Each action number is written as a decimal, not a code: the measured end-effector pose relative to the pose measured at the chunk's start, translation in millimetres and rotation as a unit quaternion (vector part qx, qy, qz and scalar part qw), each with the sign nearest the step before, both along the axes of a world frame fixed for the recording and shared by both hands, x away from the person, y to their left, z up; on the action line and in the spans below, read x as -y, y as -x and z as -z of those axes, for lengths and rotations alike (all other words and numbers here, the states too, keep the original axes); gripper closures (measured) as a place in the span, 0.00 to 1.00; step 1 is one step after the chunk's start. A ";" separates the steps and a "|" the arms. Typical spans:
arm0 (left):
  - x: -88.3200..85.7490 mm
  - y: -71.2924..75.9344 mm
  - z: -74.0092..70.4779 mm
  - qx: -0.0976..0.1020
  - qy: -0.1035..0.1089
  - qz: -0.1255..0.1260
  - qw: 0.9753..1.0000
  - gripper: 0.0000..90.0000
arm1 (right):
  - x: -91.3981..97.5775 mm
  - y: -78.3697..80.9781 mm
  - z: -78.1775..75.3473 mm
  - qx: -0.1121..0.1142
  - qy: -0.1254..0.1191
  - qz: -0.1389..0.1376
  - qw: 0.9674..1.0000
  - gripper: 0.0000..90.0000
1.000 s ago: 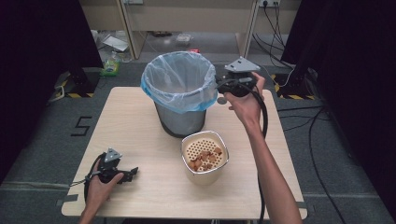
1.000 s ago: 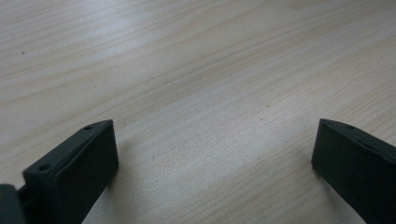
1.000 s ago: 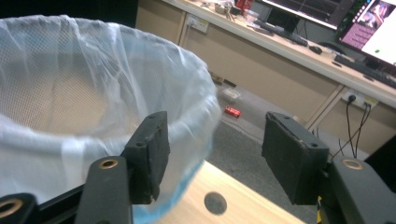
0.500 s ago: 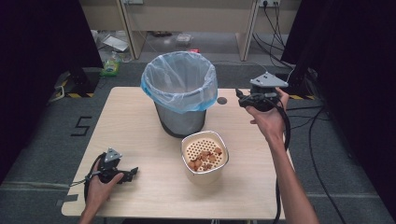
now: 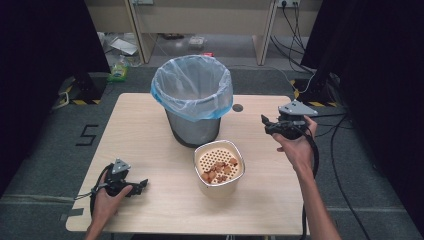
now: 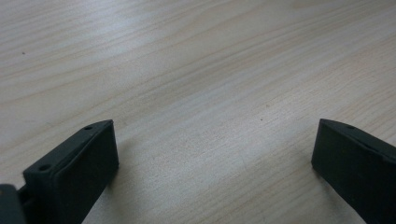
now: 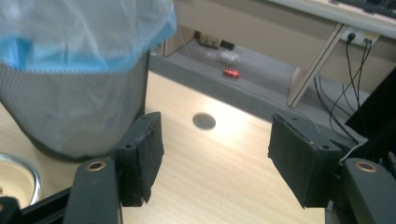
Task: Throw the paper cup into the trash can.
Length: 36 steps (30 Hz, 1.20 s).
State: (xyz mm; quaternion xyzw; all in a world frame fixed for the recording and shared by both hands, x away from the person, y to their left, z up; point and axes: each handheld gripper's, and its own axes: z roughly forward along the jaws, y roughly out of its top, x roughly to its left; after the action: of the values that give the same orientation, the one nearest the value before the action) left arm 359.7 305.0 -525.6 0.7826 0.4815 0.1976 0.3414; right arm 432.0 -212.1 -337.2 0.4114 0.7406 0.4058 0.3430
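My right gripper (image 5: 266, 123) has drawn back from the bin's rim toward me and now hangs over the table's (image 5: 150, 125) right side, jaws wide apart with nothing between them. My left gripper (image 5: 141, 184) rests near the front left corner, jaws likewise apart on bare wood. I count one mesh bin (image 5: 193, 102) lined with a blue bag, and one cream perforated container (image 5: 219, 167) holding brownish scraps just in front of it.

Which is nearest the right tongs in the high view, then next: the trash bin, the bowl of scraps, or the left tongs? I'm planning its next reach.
From the right tongs:
1. Bowl of scraps, toward the person and inward.
2. Trash bin, inward at table centre; close to the bowl's distance.
3. Left tongs, near corner across the table.
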 end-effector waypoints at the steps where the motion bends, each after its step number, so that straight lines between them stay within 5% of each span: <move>1: 0.0 0.0 0.0 0.000 0.000 0.000 1.000 0.00 | 1.7 1.4 3.4 -0.002 -0.001 0.000 1.000 0.39; 20: 0.0 0.1 0.0 0.000 0.000 0.000 1.000 0.00 | 11.7 32.9 83.7 -0.048 -0.023 0.015 0.998 0.34; 36: 0.2 0.2 0.0 0.001 0.000 0.000 1.000 0.00 | 16.6 57.2 143.5 -0.128 -0.002 0.021 0.992 0.31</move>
State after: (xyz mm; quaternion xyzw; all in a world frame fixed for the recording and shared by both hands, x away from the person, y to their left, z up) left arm 359.6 304.8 -525.7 0.7824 0.4814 0.1985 0.3416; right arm 374.8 -228.6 -480.7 0.4757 0.7688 0.3443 0.2532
